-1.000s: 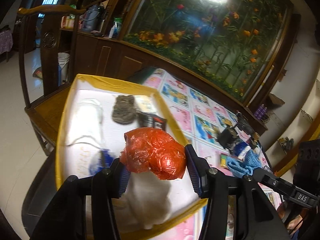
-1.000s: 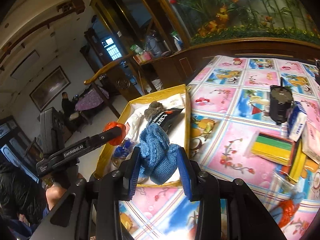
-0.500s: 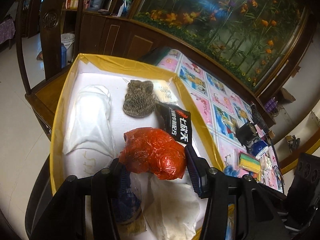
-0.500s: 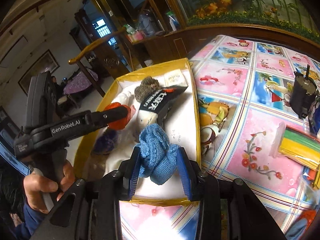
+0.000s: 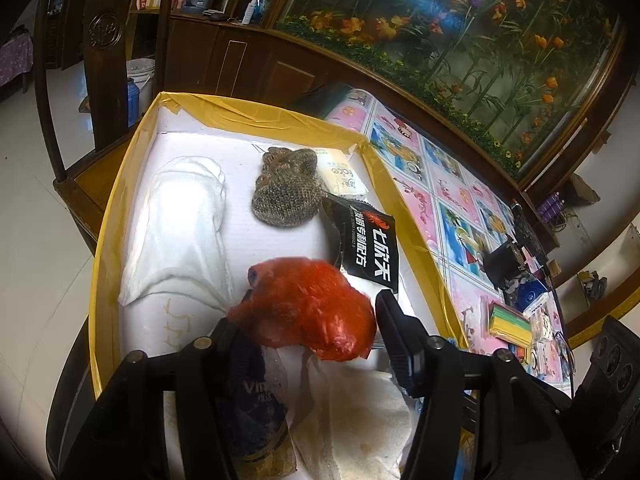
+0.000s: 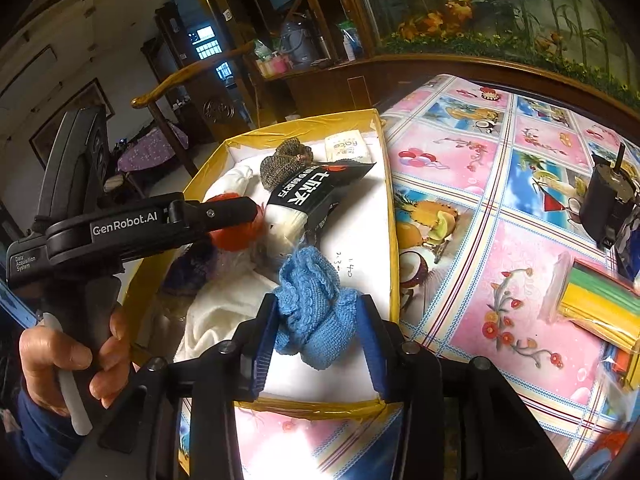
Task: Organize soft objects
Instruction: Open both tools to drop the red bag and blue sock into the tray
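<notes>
A white box with yellow taped edges (image 5: pixel 120 184) sits at the table's end. My left gripper (image 5: pixel 306 316) is low inside it, and its jaws are opening. A crumpled red plastic bag (image 5: pixel 312 312) lies between them, with a thin gap at the right finger (image 5: pixel 394 320). My right gripper (image 6: pixel 316 312) is over the box's near corner (image 6: pixel 394 240). Its jaws are opening too, but the pads still touch a blue knitted piece (image 6: pixel 312 300) that rests on the box floor. The right wrist view shows a hand (image 6: pixel 60 352) holding the left gripper (image 6: pixel 224 212).
In the box lie a white cloth (image 5: pixel 180 232), a brown knitted pouch (image 5: pixel 286 188), a black packet (image 5: pixel 370 248), a small white packet (image 5: pixel 340 172) and a dark blue packet (image 5: pixel 252 392). The pink patterned tablecloth (image 6: pixel 500 240) carries a yellow-green pack (image 6: pixel 600 300) and a black device (image 6: pixel 608 200). A wooden chair (image 5: pixel 100 80) stands behind the box.
Both grippers came forward and down into the box with their loads. The left jaws have since widened off the red bag. The blue piece now rests on the box floor.
</notes>
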`<move>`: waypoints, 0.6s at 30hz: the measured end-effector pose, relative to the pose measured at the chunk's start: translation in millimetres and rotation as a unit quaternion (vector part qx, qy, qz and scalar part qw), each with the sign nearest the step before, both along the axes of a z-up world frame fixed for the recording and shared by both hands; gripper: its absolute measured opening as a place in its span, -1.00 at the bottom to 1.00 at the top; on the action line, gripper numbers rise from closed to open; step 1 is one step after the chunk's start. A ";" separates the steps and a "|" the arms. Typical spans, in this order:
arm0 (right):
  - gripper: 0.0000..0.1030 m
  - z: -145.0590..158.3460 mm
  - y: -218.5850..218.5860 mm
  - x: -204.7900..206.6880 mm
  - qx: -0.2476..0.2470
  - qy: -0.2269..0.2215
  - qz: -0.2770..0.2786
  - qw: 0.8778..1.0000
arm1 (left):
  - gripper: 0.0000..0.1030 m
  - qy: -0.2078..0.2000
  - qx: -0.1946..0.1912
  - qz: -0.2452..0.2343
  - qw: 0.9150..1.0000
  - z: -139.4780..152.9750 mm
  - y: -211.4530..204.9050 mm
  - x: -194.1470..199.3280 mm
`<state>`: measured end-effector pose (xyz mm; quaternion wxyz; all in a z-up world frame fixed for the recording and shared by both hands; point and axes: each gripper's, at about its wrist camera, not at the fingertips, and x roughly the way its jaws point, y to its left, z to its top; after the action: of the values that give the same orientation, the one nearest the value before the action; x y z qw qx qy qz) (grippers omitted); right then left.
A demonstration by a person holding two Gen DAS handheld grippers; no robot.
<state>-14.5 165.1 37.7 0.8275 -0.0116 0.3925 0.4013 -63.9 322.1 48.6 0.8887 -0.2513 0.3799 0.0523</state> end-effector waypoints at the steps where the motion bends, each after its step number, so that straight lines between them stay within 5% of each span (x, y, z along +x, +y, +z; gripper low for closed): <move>1: -0.09 0.6 -0.6 0.0 0.000 -0.001 -0.001 1.000 | 0.20 -0.001 0.001 0.001 1.000 0.1 0.2 -0.2; 18: 0.00 12.6 -25.2 -5.4 0.036 0.000 -0.002 0.999 | 0.41 -0.019 0.015 -0.005 1.000 21.7 -17.6 -12.4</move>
<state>-19.9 139.9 50.3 0.8280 0.0191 0.3777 0.4140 -76.3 304.5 70.3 0.8995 -0.2373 0.3636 0.0492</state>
